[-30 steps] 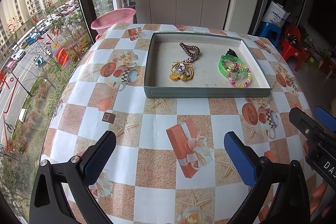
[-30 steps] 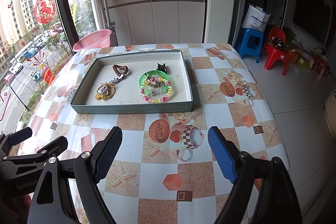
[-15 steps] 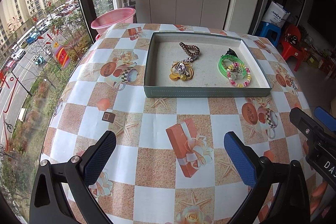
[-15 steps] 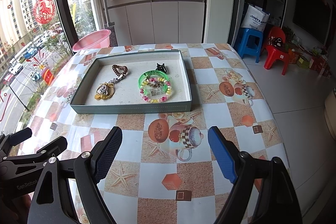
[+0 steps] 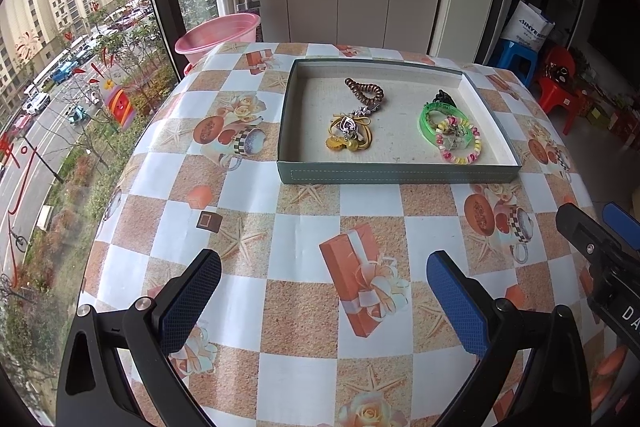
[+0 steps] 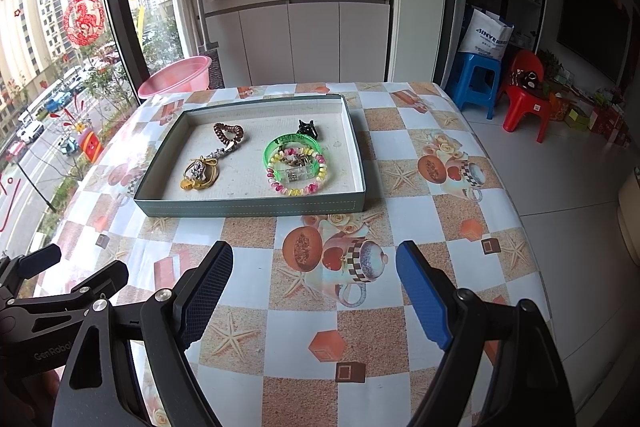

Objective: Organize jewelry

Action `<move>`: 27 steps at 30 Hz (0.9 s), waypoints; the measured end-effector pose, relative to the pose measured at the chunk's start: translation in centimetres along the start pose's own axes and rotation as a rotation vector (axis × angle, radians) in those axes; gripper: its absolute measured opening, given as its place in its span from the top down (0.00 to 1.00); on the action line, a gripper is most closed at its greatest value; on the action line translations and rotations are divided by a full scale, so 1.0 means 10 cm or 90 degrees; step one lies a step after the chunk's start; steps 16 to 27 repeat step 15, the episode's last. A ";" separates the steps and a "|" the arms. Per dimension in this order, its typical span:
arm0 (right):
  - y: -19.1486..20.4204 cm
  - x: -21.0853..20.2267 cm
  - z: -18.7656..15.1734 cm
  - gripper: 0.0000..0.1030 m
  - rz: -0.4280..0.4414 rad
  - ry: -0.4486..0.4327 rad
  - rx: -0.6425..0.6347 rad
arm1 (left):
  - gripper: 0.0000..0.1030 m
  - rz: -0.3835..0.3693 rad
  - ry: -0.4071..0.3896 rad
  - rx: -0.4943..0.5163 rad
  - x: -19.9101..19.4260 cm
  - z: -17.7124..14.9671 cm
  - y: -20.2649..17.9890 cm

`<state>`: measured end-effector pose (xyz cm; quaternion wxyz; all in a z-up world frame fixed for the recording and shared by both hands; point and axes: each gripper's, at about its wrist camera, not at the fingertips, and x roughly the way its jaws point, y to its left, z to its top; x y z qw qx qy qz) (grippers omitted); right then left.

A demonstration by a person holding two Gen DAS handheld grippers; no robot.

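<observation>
A shallow grey-green tray (image 5: pixel 400 177) (image 6: pixel 248 207) stands on the far half of the table. In it lie a brown coil hair tie (image 5: pixel 365 90) (image 6: pixel 229 133), a gold cord with a silver heart charm (image 5: pixel 350 133) (image 6: pixel 200 173), a green bangle (image 5: pixel 430 119) (image 6: pixel 280 143), a pastel bead bracelet (image 5: pixel 460 143) (image 6: pixel 298 183) and a black hair clip (image 5: pixel 444 97) (image 6: pixel 308 128). My left gripper (image 5: pixel 322 291) is open and empty above the near table. My right gripper (image 6: pixel 314 285) is open and empty, to its right.
The table carries a checked orange and white oilcloth (image 5: pixel 304 307). A pink basin (image 5: pixel 218 37) stands behind its far left corner by the window. A blue stool (image 6: pixel 478 83) and a red chair (image 6: pixel 524 95) stand on the floor to the right.
</observation>
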<state>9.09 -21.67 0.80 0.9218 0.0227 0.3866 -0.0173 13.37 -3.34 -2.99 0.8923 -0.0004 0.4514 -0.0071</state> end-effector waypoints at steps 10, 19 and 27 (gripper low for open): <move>0.01 -0.01 -0.01 0.17 -0.001 0.001 0.000 | 0.00 -0.005 0.008 -0.001 0.02 0.00 0.01; 0.01 -0.01 -0.01 0.17 -0.001 0.001 0.000 | 0.00 -0.008 0.006 0.003 0.01 0.00 0.00; 0.01 -0.01 -0.01 0.17 -0.001 0.001 0.000 | 0.00 -0.008 0.006 0.003 0.01 0.00 0.00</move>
